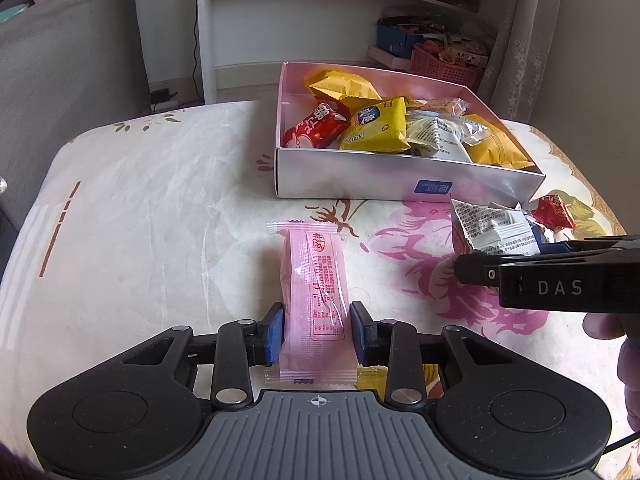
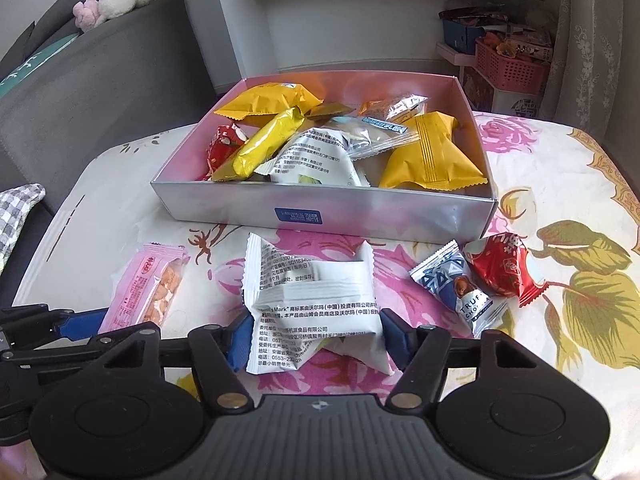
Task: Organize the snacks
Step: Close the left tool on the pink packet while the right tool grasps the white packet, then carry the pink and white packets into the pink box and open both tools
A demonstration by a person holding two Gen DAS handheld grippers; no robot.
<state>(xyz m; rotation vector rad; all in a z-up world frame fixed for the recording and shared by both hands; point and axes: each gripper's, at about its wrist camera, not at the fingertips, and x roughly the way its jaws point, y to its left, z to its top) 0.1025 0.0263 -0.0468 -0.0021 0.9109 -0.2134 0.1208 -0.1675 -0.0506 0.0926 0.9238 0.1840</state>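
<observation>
A: On the floral desk, in front of the box, what does each tool hold?

B: The left tool has its blue pads against both long sides of the pink packet, which lies lengthwise toward the box. The right tool brackets the white packet; its pads touch the wrapper's edges, though whether either grip is firm cannot be told.

A: How is the step best done?

B: Judged from this view, close on the filled body, not the crimped ends, which would slip. Lift clear of the box's near wall before travelling forward.

A: Where should they go?

B: The box is already crowded; the left half looks shallower. Two wrapped sweets, the blue truffle and red candy, wait beside the right tool.
</observation>
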